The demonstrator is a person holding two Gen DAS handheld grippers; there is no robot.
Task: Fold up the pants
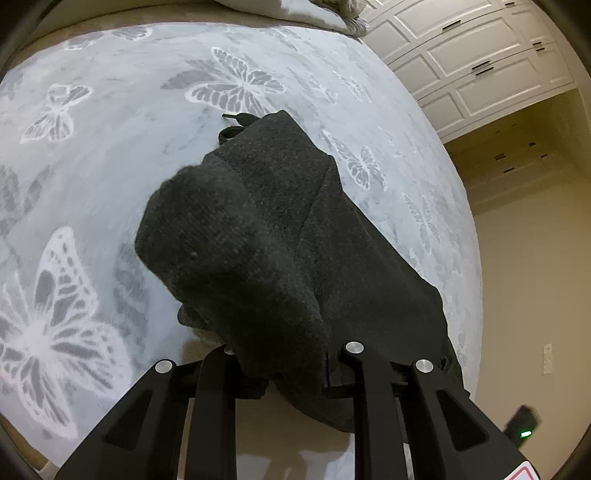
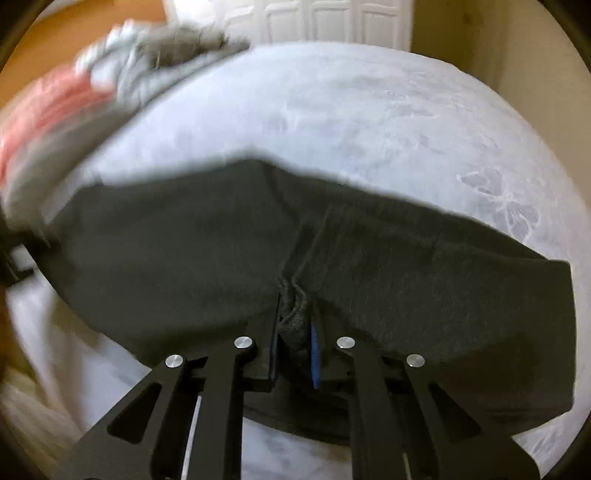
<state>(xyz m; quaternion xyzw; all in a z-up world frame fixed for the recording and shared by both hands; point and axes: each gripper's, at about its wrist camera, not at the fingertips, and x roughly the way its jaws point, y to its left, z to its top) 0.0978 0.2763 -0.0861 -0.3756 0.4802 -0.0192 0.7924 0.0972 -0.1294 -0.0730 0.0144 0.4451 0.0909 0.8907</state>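
Note:
Dark charcoal knit pants (image 1: 258, 221) hang bunched over my left gripper (image 1: 291, 369), raised off the bed. The cloth hides the fingertips, and the jaws look shut on it. A black drawstring (image 1: 236, 117) pokes out at the far end. In the right wrist view the pants (image 2: 184, 240) stretch across the frame as a wide dark band. My right gripper (image 2: 295, 332) is shut on a thick seam fold, which is pinched between the blue-edged pads (image 2: 315, 347).
A pale grey bedspread with white butterflies (image 1: 110, 110) covers the bed (image 2: 351, 110). A blurred pile of grey and pink clothes (image 2: 92, 85) lies at the far left. White panelled cabinets (image 1: 461, 55) stand beyond the bed's right edge. Bedding (image 1: 314, 11) is heaped at the far end.

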